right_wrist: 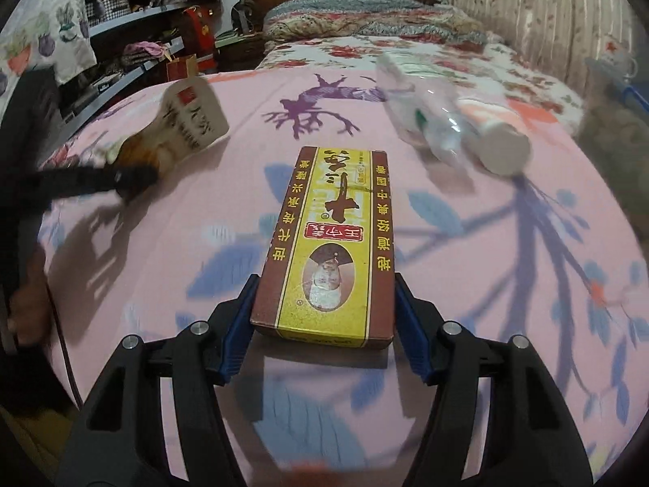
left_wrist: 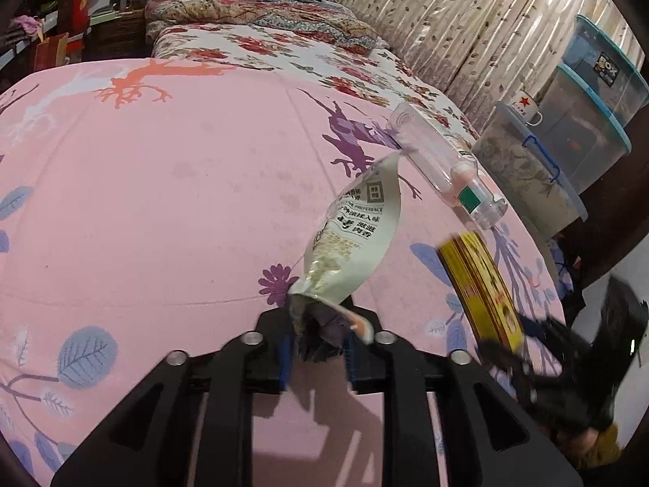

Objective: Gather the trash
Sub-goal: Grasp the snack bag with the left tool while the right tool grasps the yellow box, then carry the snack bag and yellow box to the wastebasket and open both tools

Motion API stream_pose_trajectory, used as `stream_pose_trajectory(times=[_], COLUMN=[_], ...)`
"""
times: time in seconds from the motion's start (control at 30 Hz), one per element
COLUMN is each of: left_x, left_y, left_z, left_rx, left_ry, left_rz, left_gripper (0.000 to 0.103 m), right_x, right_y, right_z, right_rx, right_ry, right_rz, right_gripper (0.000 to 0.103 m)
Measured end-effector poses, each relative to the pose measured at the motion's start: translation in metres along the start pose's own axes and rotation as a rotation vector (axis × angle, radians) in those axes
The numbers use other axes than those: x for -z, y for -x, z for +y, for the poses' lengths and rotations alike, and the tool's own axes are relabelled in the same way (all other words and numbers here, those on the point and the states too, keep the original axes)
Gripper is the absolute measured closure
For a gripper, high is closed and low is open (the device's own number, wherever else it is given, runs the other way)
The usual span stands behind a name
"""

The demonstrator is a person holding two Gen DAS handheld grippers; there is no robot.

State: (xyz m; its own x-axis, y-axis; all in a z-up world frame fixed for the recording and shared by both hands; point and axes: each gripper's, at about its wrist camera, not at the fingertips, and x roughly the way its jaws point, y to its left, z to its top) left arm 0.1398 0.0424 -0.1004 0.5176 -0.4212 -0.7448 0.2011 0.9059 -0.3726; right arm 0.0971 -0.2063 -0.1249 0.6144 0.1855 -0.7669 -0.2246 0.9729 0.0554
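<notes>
- A cream snack wrapper (left_wrist: 357, 239), printed with dark lettering, sticks up crumpled from the left tongs (left_wrist: 318, 341), above the pink bedspread (left_wrist: 162, 203).
- A flat yellow and brown box (right_wrist: 330, 243) lies lengthwise between the right tongs (right_wrist: 324, 324).
- A clear empty plastic bottle (left_wrist: 442, 162) lies on its side near the bed's edge.

My matt black plastic fingers (right_wrist: 243, 316) with blue rubbery pads flank a glossy printed cardboard box (right_wrist: 328, 243), my other pair holds a crinkled shiny foil packet (left_wrist: 357, 227), and a clear smooth plastic bottle (left_wrist: 442, 162) lies on soft matt cotton bedding (left_wrist: 162, 203).
</notes>
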Motion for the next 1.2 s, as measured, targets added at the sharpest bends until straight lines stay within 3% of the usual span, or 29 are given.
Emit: stream_pose_trajectory(times=[0.07,0.13,0.4,0.43,0.47,0.53,0.6,0.77,0.93,1.2], left_x=[-0.003,-0.007,-0.017,-0.018,-0.018,-0.018,-0.019,-0.020,-0.016,-0.012], left_y=[0.003,0.006,-0.003,-0.006,-0.009,-0.014,-0.008,0.001,-0.004,-0.057], left_z=[-0.007,-0.012,-0.032,-0.033,-0.033,-0.033,-0.036,-0.048,-0.093,-0.191], left_rx=[-0.049,-0.091,-0.147,-0.151,-0.147,-0.138,-0.131,0.055,0.199,0.322], left_ry=[-0.003,-0.017,-0.086,-0.088,-0.085,-0.083,-0.087,-0.037,-0.090,-0.216], left_rz=[-0.025,-0.056,-0.051,-0.039,-0.028,-0.001,-0.006,0.039,0.083,0.225], left_gripper=[0.036,0.032,0.032,0.035,0.059,0.066,0.071,0.074,0.075,0.075], right_x=[0.006,0.008,0.006,0.005,0.005,0.005,0.006,0.008,0.020,0.059], right_y=[0.004,0.004,0.008,0.008,0.008,0.006,0.008,0.032,0.060,0.079], right_z=[-0.002,-0.007,-0.014,-0.013,-0.014,-0.016,-0.015,-0.020,-0.042,-0.122], right_rx=[-0.006,-0.014,-0.042,-0.041,-0.041,-0.052,-0.063,-0.113,-0.110,-0.025], right_ry=[-0.012,-0.037,-0.064,-0.062,-0.061,-0.056,-0.054,-0.061,-0.131,-0.348], right_rz=[-0.011,-0.023,-0.045,-0.046,-0.047,-0.036,-0.043,-0.121,-0.194,-0.213], right_gripper=[0.031,0.028,0.026,0.026,0.026,0.040,0.040,0.041,0.041,0.041])
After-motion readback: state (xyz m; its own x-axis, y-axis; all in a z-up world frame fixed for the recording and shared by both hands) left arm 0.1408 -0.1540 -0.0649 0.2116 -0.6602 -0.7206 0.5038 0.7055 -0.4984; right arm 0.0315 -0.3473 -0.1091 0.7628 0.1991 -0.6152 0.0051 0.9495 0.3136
